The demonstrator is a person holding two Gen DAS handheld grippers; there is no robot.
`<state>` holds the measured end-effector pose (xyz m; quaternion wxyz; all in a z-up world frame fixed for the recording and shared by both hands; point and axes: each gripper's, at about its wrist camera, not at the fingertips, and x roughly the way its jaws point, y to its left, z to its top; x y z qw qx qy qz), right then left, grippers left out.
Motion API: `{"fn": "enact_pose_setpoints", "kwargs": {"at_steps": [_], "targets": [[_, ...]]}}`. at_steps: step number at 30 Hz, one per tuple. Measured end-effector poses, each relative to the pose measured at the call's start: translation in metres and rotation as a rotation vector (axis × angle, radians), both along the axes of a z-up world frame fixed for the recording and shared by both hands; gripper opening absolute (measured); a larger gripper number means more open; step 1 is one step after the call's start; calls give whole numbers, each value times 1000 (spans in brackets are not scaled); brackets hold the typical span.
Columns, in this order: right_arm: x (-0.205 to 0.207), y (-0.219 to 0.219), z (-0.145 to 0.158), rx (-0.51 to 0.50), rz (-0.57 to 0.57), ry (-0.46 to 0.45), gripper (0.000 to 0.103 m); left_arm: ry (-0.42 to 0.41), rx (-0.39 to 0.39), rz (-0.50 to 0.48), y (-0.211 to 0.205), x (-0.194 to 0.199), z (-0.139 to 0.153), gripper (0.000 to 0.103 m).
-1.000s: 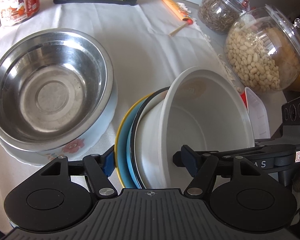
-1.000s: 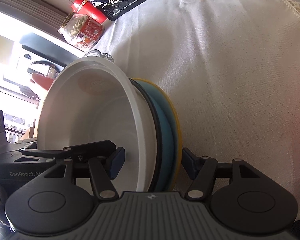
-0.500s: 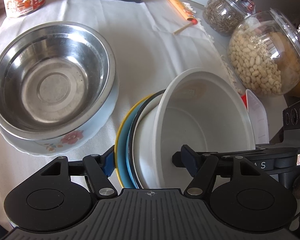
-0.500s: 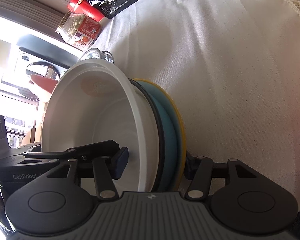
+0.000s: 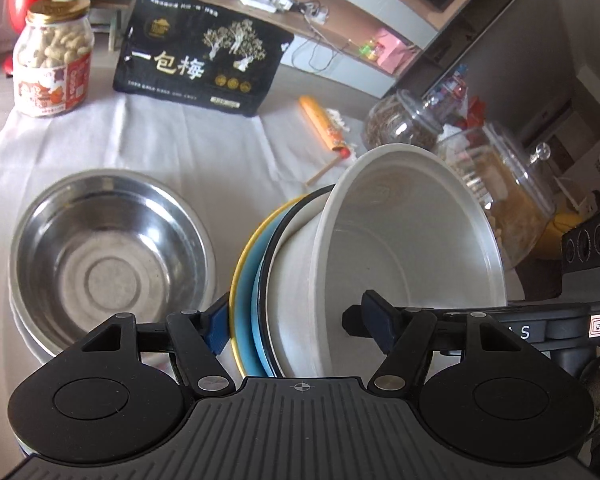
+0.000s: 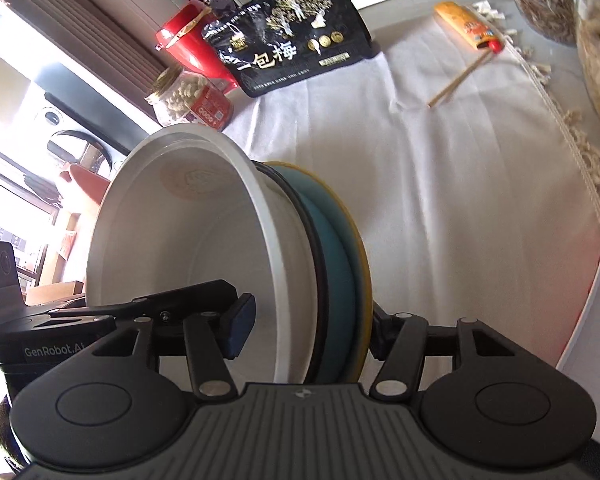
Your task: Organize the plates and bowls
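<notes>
Both grippers hold one stack of dishes from opposite sides: a white bowl [image 5: 400,248] on top of a black-rimmed white dish, a blue plate [image 5: 256,300] and a yellow plate [image 5: 238,280]. My left gripper [image 5: 296,324] is shut on the stack, one finger inside the bowl, the other under the yellow plate. My right gripper [image 6: 308,320] is shut on the same stack [image 6: 292,264]. The stack is lifted above the white tablecloth. A steel bowl [image 5: 108,264] sits in a white floral bowl [image 5: 32,340] to the left.
At the back stand a peanut jar [image 5: 52,60] and a black snack bag [image 5: 204,56]. An orange packet [image 5: 324,124] and a stick lie mid-table. Two glass jars [image 5: 500,192] stand at the right. A white sheet [image 6: 596,320] lies by the right edge.
Both grippers have raised and tilted the stack, so the views now look farther across the table. The right gripper's fingers closed tighter on the stack.
</notes>
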<state>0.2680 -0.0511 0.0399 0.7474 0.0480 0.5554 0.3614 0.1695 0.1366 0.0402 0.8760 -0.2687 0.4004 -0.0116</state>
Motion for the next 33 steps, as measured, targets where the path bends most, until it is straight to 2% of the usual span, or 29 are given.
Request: {"fn": "enact_pose_setpoints", "kwargs": {"at_steps": [3,6,12,16,20,25,33], "targets": [[9,43,10,-8,52,-45,58,-44,-36,83,39,-6,-1,72],[10,92,2,-41,126,-46,58,-44,-75,161,76,-16,-12,73],[9,159,-49,-124,206,86,59,18,-53,256,119,-30,-44,78],[8,170,-66,-161,205,97,60,27,-98,244,131,-31,-63,76],[15,171,-64,-166,199,109,62,28,-126,228,137,-34,-69,65],[15,172,-63,-195,185,84,58,34,-172,240,145,-41,-74,50],[4,168,-41,-229,171,-13,57,35,-183,247,148,-45,-72,50]]}}
